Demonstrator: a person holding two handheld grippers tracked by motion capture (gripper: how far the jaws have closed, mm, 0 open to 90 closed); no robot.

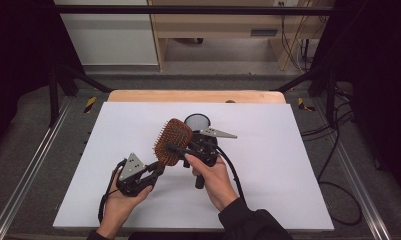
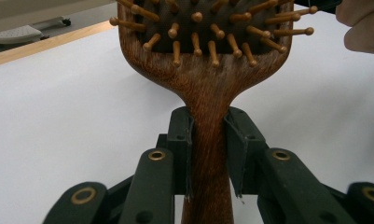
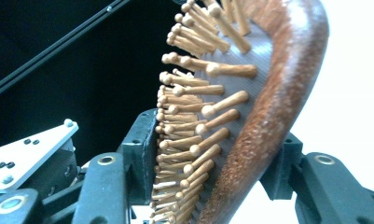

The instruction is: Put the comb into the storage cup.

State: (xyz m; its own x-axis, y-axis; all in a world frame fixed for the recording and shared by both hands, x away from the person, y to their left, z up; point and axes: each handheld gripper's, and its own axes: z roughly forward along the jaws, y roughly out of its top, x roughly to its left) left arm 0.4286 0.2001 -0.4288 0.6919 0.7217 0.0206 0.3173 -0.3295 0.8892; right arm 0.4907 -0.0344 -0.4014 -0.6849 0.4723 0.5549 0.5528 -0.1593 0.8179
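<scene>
step: handing brush (image 1: 172, 141) between claws above bench (image 1: 268, 165)
left claw (image 2: 208, 135): clamped on handle
right claw (image 3: 212, 154): clamped across head
next: loosening one claw

Hairbrushes: one, a wooden paddle hairbrush (image 1: 172, 141) with wooden pins, held up over the worktop.
Grippers: two, the left gripper (image 1: 159, 168) and the right gripper (image 1: 180, 150).
Fingers: two black ones on each gripper, four in all; one of the left pair (image 2: 181, 140), one of the right pair (image 3: 140, 149).
Grey three-cornered plates: two, one atop each gripper.
Hands: two, a left hand (image 1: 119, 200) and a right hand (image 1: 214, 176).
Round mirrors: one small round mirror (image 1: 197, 121) behind the brush.
Worktops: one white worktop (image 1: 268, 165).
</scene>
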